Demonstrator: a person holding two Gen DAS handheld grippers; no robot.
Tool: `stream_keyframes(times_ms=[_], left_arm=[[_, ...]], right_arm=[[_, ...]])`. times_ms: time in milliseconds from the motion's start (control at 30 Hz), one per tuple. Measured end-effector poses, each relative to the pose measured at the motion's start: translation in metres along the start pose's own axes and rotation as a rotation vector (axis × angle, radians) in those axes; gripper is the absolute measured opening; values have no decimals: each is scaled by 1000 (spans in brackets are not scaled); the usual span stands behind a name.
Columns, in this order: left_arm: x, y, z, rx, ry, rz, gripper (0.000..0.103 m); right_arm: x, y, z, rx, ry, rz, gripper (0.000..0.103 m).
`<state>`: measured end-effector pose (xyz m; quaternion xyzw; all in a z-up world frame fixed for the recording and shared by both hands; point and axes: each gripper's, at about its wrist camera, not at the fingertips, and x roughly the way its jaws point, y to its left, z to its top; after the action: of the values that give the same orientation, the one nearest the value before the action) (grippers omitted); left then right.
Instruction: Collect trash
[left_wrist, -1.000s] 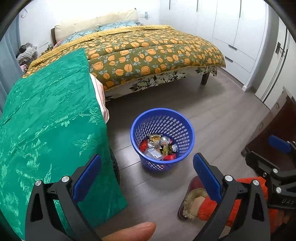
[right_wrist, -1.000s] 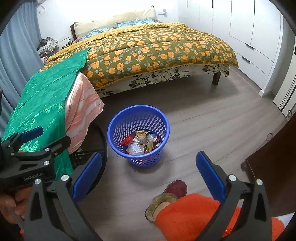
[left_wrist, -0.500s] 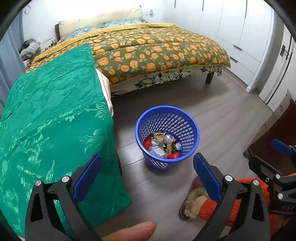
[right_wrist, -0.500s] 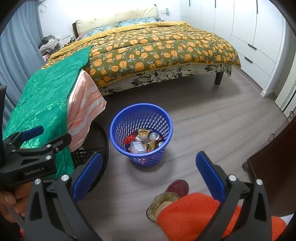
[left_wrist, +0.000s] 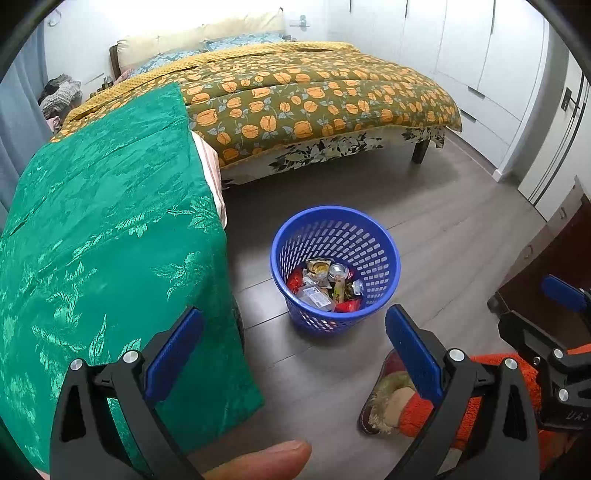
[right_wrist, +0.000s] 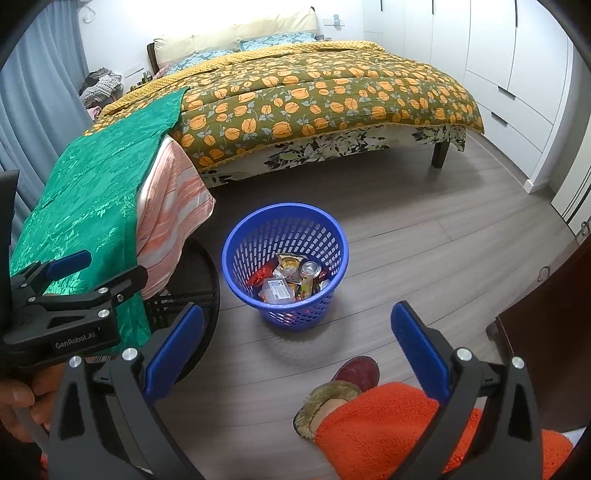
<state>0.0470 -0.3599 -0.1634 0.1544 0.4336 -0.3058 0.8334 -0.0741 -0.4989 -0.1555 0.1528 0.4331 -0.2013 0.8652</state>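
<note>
A blue perforated plastic basket (left_wrist: 382, 254) stands on the grey wood floor, also in the right wrist view (right_wrist: 236, 258). Inside lies trash (left_wrist: 325, 284): a can, wrappers, a clear plastic box and red packets, which also show in the right wrist view (right_wrist: 291, 280). My left gripper (left_wrist: 291, 350) is open and empty, held above the floor in front of the basket. My right gripper (right_wrist: 295, 350) is open and empty, also short of the basket. Each gripper shows at the edge of the other's view.
A table under a green cloth (left_wrist: 92, 240) stands left of the basket. A bed with an orange-flowered cover (left_wrist: 314, 96) lies behind. A dark wooden cabinet (right_wrist: 546, 321) is at the right. My slippered foot and orange trouser leg (right_wrist: 369, 417) are below. White wardrobes (right_wrist: 517, 66) line the far right.
Both grippers have drifted back and up a little, so the basket sits slightly farther and more of the bed shows. Both stay open and empty.
</note>
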Motion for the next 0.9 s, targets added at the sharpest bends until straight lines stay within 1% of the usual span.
stream_keyframes(times_ms=[900], left_arm=[[0,1,0,1,1,0,98]], right_arm=[[0,5,3,-11,-3,11,98]])
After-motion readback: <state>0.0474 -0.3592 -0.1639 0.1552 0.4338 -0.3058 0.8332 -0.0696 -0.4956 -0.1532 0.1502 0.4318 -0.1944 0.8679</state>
